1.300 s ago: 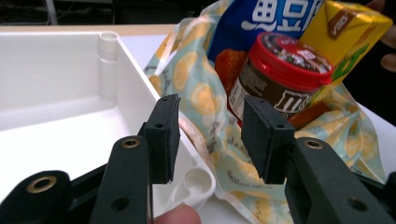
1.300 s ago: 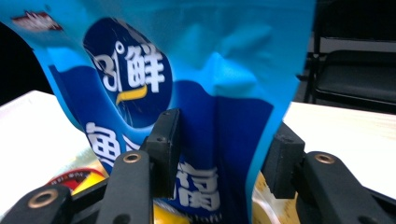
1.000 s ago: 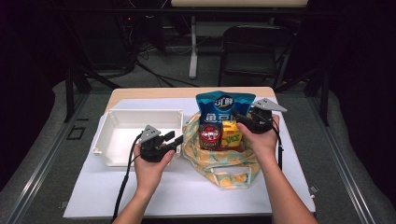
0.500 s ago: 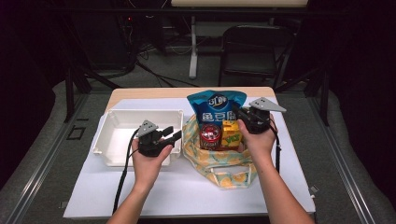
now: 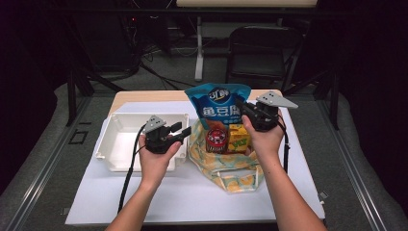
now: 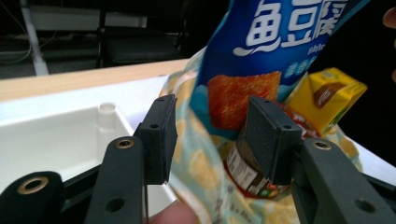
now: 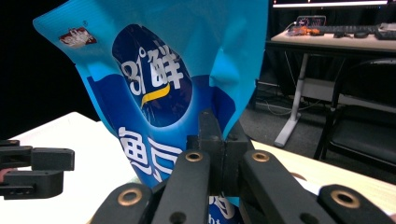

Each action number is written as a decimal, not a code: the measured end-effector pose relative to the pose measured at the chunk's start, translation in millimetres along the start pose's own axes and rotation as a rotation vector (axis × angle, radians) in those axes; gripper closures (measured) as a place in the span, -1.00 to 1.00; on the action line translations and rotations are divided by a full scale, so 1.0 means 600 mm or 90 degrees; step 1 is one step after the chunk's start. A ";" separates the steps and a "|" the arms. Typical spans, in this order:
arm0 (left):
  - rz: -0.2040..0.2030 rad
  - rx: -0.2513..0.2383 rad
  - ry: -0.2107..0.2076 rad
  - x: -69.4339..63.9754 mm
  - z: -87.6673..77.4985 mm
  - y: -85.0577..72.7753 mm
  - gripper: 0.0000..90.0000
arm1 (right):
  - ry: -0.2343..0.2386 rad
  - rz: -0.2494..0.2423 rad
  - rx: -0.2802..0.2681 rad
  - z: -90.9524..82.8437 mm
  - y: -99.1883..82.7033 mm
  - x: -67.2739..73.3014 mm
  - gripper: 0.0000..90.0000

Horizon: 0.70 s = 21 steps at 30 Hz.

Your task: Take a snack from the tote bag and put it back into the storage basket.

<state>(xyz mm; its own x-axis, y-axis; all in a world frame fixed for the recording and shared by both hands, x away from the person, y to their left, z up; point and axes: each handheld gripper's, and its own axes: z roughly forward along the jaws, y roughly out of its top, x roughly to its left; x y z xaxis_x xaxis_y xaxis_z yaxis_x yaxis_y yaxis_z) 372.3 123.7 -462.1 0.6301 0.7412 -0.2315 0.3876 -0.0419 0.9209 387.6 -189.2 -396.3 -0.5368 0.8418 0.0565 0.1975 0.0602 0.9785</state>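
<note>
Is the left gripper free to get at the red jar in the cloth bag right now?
Probably yes: the left gripper is open just beside the cloth bag, red jar exposed, snack bag lifted by the right gripper.

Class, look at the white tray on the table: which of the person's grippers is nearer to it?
Left. The left gripper hovers over the white tray at its right edge; the right gripper is farther right, clamped on the blue snack bag.

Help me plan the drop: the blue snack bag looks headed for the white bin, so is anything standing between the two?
The left gripper hangs open right on that line, over the white bin's near right corner, beside the patterned tote. The right gripper pinches the blue snack bag above the tote. Nothing else visible blocks it.
</note>
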 end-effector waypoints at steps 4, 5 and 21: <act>0.013 -0.005 -0.007 -0.003 0.006 0.019 0.14 | 0.005 0.003 -0.009 0.005 0.010 0.008 1.00; 0.016 -0.005 -0.008 -0.003 0.008 0.026 0.13 | 0.005 0.004 -0.011 0.005 0.012 0.010 1.00; 0.046 -0.071 -0.052 -0.006 0.035 0.085 -0.18 | 0.038 0.004 -0.030 0.009 0.035 0.030 1.00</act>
<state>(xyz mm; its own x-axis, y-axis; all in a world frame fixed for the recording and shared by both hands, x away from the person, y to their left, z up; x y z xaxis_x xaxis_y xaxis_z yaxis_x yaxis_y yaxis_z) 403.9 105.0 -420.8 0.7086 0.6813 -0.1836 0.2647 -0.0155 0.9642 386.6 -169.7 -375.9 -0.5837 0.8086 0.0736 0.1633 0.0281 0.9862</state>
